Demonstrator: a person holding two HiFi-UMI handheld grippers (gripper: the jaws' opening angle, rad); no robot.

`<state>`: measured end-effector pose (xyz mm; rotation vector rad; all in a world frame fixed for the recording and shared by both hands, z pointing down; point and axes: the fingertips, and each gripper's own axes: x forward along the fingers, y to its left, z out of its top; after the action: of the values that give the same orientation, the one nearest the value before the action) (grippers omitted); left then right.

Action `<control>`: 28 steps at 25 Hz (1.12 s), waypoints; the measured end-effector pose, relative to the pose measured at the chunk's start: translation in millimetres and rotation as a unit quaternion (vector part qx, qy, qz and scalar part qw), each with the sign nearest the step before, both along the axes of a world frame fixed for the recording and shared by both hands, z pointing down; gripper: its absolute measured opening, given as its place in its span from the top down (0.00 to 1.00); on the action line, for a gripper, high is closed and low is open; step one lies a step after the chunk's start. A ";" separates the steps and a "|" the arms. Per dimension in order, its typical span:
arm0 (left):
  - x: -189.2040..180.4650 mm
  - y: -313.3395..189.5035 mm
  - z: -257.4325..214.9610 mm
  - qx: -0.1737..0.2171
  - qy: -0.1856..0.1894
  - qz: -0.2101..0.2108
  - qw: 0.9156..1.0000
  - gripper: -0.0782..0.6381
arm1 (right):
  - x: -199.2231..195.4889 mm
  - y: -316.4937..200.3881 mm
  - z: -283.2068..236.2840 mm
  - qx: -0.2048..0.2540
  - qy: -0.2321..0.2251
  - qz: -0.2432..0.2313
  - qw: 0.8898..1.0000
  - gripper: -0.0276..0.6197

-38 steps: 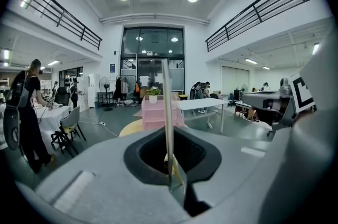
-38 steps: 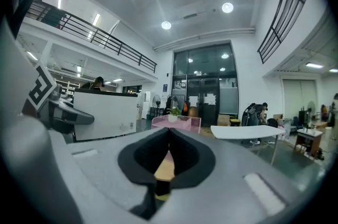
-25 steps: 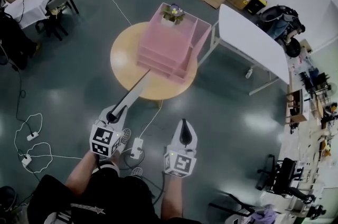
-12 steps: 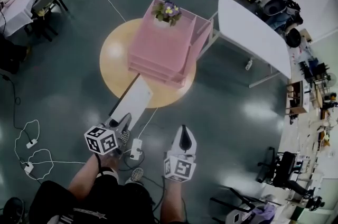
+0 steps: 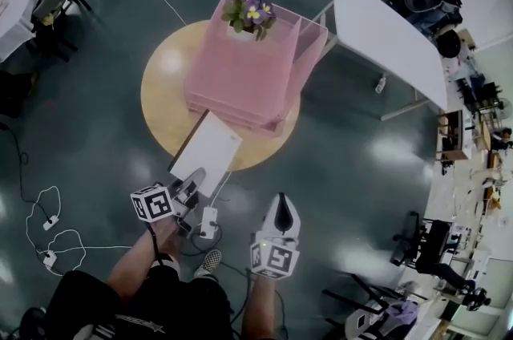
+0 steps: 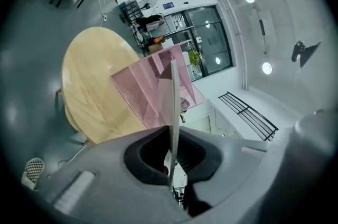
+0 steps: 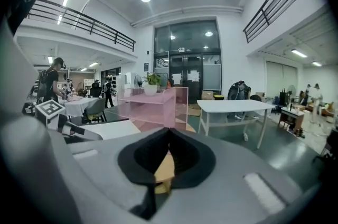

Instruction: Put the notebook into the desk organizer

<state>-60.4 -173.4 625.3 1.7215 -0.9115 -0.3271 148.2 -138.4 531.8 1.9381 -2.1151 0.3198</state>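
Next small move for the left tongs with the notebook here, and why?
Probably ease the left tongs forward toward the desk organizer. They are shut on the notebook, which is held flat in the head view with its far edge near the organizer's open front shelves on the round table; a short push should start it into a slot.

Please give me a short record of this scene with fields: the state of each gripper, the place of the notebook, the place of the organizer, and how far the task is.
left gripper: shut on the near edge of the white notebook
right gripper: shut, empty, beside the left one
notebook: held nearly flat, far end over the table rim, close before the organizer's front
desk organizer: pink, stands on the round wooden table, potted plant on top
task: notebook not yet inside the organizer
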 end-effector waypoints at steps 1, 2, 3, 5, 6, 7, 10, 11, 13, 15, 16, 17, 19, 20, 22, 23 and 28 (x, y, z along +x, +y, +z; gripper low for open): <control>-0.3 -4.4 2.7 -0.001 0.003 0.000 1.000 0.87 | 1.0 -1.7 2.9 -0.003 -0.002 0.004 1.000 0.95; -0.3 -8.2 5.5 -0.003 0.005 0.002 1.000 0.87 | 1.9 -2.8 5.5 -0.007 -0.002 0.008 1.000 0.95; 0.3 -11.3 7.7 -0.005 0.007 0.004 1.000 0.87 | 2.9 -3.3 7.5 -0.010 -0.001 0.012 1.000 0.95; 3.4 -18.1 7.3 -0.009 0.016 0.009 1.000 0.87 | 3.9 -3.9 10.5 -0.015 0.000 0.018 1.000 0.95; 4.9 -22.1 6.6 -0.009 0.023 0.011 1.000 0.87 | 4.1 -4.6 11.9 -0.018 0.000 0.021 1.000 0.95; 5.5 -26.5 7.1 -0.009 0.027 0.012 1.000 0.87 | 4.2 -5.5 13.3 -0.020 0.001 0.023 1.000 0.95; 6.4 -39.8 10.7 -0.002 0.027 0.014 1.000 0.87 | 5.0 -7.9 17.3 -0.025 0.001 0.029 0.999 0.95; 7.3 -43.7 12.6 -0.002 0.028 0.016 0.999 0.87 | 5.1 -8.8 18.6 -0.027 0.001 0.030 0.999 0.95; 8.9 -51.1 16.7 -0.005 0.030 0.019 0.999 0.87 | 4.5 -11.6 20.3 -0.031 0.000 0.033 0.999 0.95; 12.5 -58.4 14.7 -0.008 0.044 0.023 0.999 0.87 | 3.1 -14.6 20.3 -0.033 0.000 0.036 0.999 0.95; 14.8 -61.4 13.0 -0.011 0.052 0.026 0.998 0.87 | 2.3 -15.9 20.0 -0.034 0.000 0.037 0.999 0.95; 16.4 -64.1 12.5 -0.015 0.058 0.027 0.998 0.87 | 1.6 -17.2 19.7 -0.034 0.000 0.038 0.999 0.95; 18.6 -70.3 14.7 -0.021 0.068 0.026 0.997 0.87 | 1.6 -20.3 19.6 -0.036 0.001 0.040 0.999 0.95; 19.6 -74.0 16.5 -0.023 0.071 0.026 0.997 0.87 | 2.2 -22.0 20.2 -0.036 0.001 0.042 0.998 0.95; 20.7 -82.0 20.1 -0.024 0.071 0.026 0.997 0.87 | 3.1 -25.9 22.4 -0.038 0.000 0.046 0.998 0.95; 20.5 -86.1 21.7 -0.025 0.070 0.026 0.997 0.87 | 2.9 -28.0 23.3 -0.039 0.000 0.048 0.998 0.95; 24.2 -104.1 30.8 -0.037 0.078 0.019 0.996 0.87 | 3.4 -37.2 29.0 -0.043 -0.002 0.056 0.997 0.95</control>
<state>-36.3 -277.5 656.1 1.6197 -0.7673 -0.3935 151.5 -175.6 560.8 2.0111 -1.9651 0.4308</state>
